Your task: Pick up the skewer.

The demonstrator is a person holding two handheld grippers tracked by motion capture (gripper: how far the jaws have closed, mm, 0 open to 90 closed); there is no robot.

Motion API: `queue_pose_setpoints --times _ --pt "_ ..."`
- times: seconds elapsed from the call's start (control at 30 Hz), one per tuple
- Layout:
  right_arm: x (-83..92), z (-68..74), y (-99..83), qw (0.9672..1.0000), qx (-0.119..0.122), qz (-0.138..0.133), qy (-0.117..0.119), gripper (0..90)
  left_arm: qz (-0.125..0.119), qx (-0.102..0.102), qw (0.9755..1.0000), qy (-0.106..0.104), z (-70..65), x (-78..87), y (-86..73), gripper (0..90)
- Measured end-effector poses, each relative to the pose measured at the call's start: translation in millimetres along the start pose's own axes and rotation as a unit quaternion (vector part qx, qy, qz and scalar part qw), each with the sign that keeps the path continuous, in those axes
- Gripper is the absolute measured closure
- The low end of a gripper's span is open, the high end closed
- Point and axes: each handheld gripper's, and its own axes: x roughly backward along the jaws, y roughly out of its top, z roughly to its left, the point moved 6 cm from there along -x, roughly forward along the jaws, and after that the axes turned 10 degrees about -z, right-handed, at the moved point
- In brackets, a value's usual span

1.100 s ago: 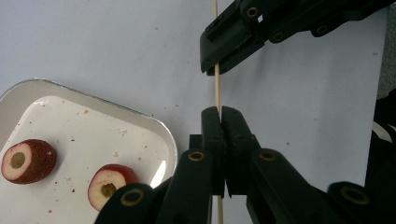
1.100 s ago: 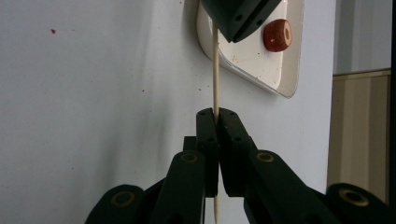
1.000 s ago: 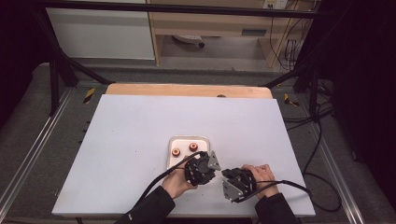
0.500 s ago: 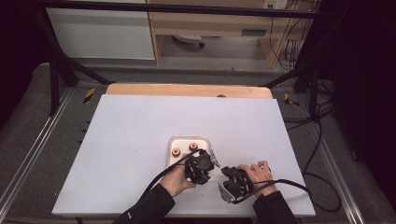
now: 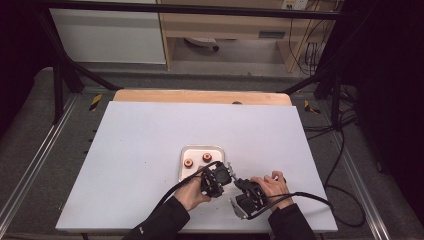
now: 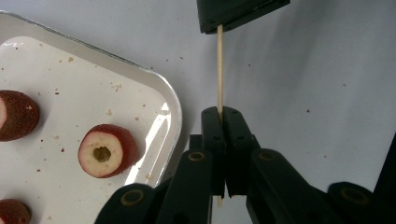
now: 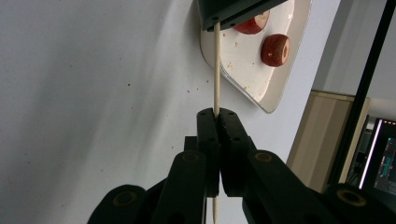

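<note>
Gripping: left claw (image 6: 219, 114) and right claw (image 7: 215, 114) both clamp one wooden skewer (image 6: 219, 70)
Tray (image 6: 163, 93): red fruit slices (image 6: 105, 150), just beside

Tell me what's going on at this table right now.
A person is working with two handheld grippers over a white table. The left gripper and the right gripper are both shut on one thin wooden skewer, each clamping an end, so it spans between them. Beside them sits a small white tray holding red fruit pieces with hollowed centres. Nothing is threaded on the skewer yet.
</note>
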Motion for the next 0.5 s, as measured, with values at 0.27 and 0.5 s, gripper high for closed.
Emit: queue_pose_setpoints --times 0.27,0.5 --pt "2.3 -7.2 -9.6 0.9888 -0.149 -0.005 -0.003 67.1 -0.016 0.006 0.9996 0.025 2.7 6.0 -9.9 88.8" --pt "12.4 -11.5 -31.3 0.9409 -0.335 -0.028 -0.041 39.3 -0.049 0.044 0.9969 0.044 6.9 17.0 -25.4 88.8"
